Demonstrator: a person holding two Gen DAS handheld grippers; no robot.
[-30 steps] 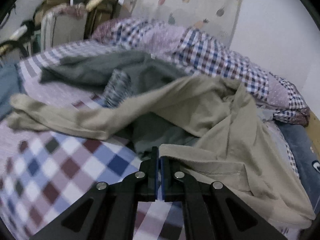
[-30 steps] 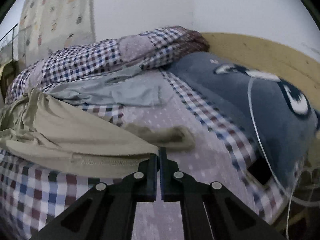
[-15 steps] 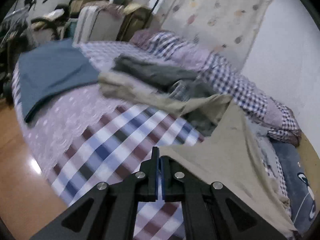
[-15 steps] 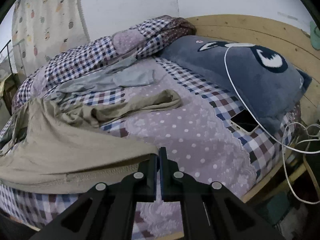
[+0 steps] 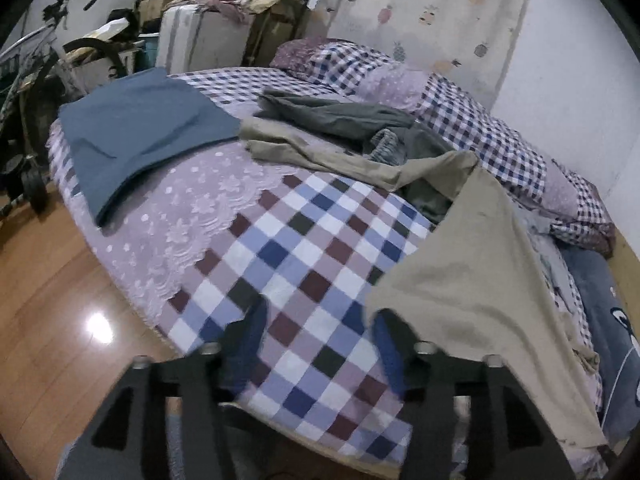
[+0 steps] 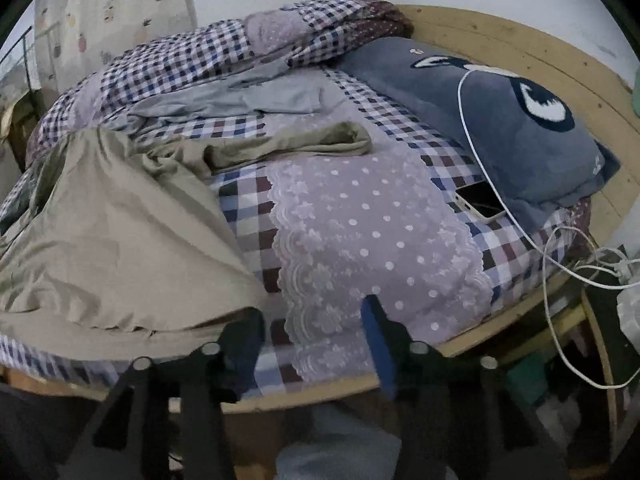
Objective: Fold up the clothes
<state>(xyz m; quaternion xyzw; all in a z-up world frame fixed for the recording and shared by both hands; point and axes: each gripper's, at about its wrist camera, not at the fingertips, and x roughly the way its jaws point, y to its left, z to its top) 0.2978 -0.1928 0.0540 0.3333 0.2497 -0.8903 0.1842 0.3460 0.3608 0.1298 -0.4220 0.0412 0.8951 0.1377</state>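
A beige long-sleeved garment (image 5: 472, 264) lies spread across the checked bed, one sleeve (image 5: 312, 152) stretched left and the other sleeve (image 6: 296, 146) lying toward the pillow. Its hem (image 6: 120, 320) hangs near the bed's front edge. My left gripper (image 5: 320, 332) stands open over the checked sheet, its right finger just under the garment's corner. My right gripper (image 6: 312, 328) is open too, with the hem beside its left finger. A dark grey garment (image 5: 340, 116) lies crumpled behind the beige one. A light grey garment (image 6: 240, 98) lies flat near the quilt.
A folded blue cloth (image 5: 136, 132) lies at the bed's far left. A checked quilt (image 5: 460, 116) runs along the wall. A blue pillow (image 6: 500, 120), a phone (image 6: 478, 202) and a white cable (image 6: 560, 252) sit at the right. Wooden floor (image 5: 52, 320) and a bicycle (image 5: 28, 92) lie left.
Both grippers were shut on the beige garment's lower edge and pulled it toward the bed's front edge. Now both have opened and let it go, and the cloth rests on the bed.
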